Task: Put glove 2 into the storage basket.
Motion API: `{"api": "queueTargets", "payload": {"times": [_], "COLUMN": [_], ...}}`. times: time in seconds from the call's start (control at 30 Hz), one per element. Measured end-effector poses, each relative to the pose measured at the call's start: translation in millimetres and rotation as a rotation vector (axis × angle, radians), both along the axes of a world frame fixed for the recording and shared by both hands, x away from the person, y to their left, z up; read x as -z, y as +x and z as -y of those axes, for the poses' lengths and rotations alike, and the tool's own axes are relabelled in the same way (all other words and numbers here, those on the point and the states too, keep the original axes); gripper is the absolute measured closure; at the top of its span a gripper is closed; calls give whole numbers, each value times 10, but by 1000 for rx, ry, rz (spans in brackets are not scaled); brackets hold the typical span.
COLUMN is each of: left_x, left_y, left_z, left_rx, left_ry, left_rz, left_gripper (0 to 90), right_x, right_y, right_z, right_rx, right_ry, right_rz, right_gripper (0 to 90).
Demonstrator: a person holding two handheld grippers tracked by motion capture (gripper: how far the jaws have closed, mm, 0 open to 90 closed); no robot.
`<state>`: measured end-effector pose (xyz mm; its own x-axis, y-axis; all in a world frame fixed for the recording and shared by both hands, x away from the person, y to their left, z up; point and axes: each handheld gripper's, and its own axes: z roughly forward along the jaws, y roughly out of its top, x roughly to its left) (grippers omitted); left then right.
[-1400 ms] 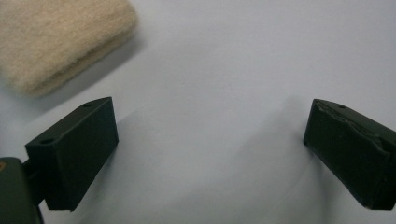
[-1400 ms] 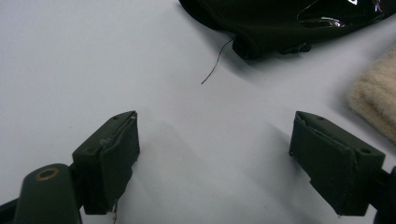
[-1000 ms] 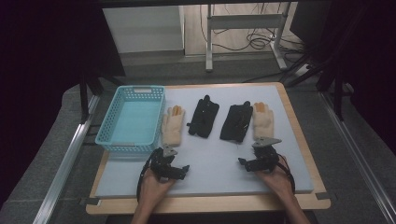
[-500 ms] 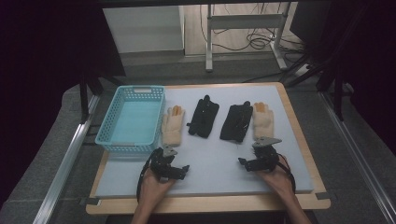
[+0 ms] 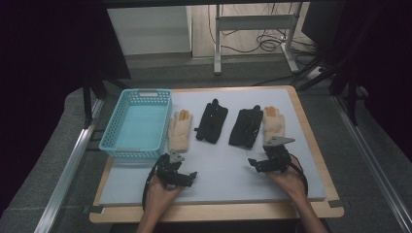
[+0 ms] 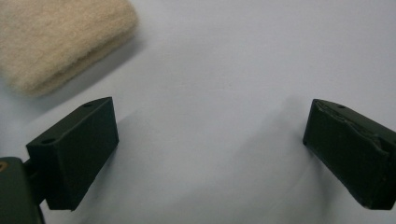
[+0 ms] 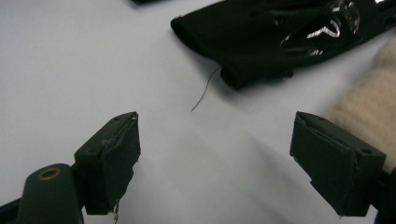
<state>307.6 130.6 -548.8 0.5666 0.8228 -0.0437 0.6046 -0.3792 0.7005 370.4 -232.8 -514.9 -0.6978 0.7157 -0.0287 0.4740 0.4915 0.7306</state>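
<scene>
— Checked the blue basket first?
— Did. Held nothing, just its bare turquoise floor. Sat on the white mat, at the far left of the row of gloves.
— And just right of the basket?
— Lay touching or all but touching its right wall: a cream glove with orange fingertips pointing away. Farther right of the basket, a black glove; farther still, a second black glove; last in the row, a second cream glove, pressed against the second black one.
— Left gripper?
— Hovered near the basket's front right corner, on the near side of the first cream glove's cuff. Released, jaws spread wide over bare mat, nothing between them. Seen in the left gripper view: the fuzzy cuff up and to the left of the left-hand jaw, close but apart.
— Right gripper?
— Far right of the basket, just on the near side of the second black glove and the second cream glove. Also released, jaws wide apart and empty. Seen in the right gripper view: the black cuff ahead of the jaws with a loose thread trailing toward them, and the cream fabric right beside the right-hand jaw; could not tell whether touching.
</scene>
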Motion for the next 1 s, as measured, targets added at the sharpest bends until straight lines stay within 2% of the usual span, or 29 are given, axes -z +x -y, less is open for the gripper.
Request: {"api": "queueTargets", "payload": {"times": [0.33, 0.6, 0.73, 0.87, 0.93, 1.0], "left_x": [-2, -2, -2, -2, -2, -3], "left_y": [0, 0, 0, 0, -1, -2], "left_z": [-3, -3, -3, -4, -4, -4], "left_rx": [3, 3, 3, 3, 3, 3], "left_ry": [4, 4, 4, 3, 4, 6], "left_rz": [-1, 0, 0, 0, 0, 0], "left_gripper": [37, 37, 37, 37, 37, 38], "right_x": [-165, -194, -207, -180, -156, -116], "right_y": [326, 681, 863, 1023, 1086, 1176], "right_z": [-68, -49, -96, -235, -297, -347], "right_rx": [25, 74, 88, 91, 99, 133], "right_ry": [27, 19, 15, 0, -17, -31], "right_rz": [-4, -5, -12, -15, -5, 3], "right_gripper": [204, 334, 372, 365, 319, 246]}}
